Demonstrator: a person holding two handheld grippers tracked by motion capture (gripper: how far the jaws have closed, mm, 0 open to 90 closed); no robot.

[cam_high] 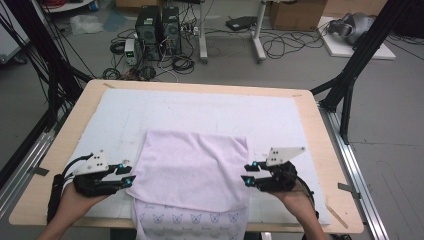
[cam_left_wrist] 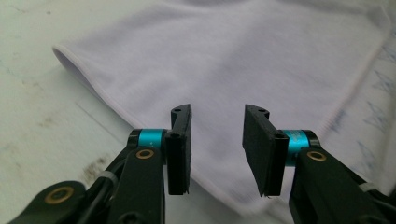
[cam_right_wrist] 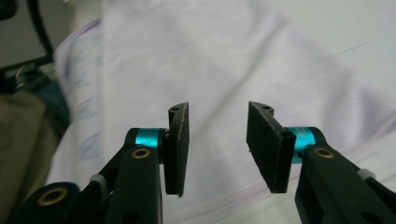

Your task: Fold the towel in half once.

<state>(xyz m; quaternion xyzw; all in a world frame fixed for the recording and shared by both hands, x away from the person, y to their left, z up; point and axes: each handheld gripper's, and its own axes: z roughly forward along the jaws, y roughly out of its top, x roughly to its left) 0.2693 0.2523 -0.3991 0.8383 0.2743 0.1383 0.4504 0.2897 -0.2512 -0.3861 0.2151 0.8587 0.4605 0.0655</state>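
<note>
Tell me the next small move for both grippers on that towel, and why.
Probably close both grippers on the side edges. The left gripper and right gripper stand open at opposite sides of the folded lilac towel, its edges between their jaws, nothing gripped yet.

We are losing the near end of the pale lilac folded towel (cam_high: 192,167) over the table's front edge, where its printed underside is being cut off by the bottom of the high view. In the left gripper view, the same towel is running out past the top and right edges, and the black left gripper (cam_left_wrist: 217,140) is covering part of the towel's near hem. In the right gripper view, the black right gripper (cam_right_wrist: 217,140) is likewise hiding a stretch of cloth, and the dark shapes at the far left are blurring beyond telling. The person's forearms are being cropped at the bottom of the high view.
</note>
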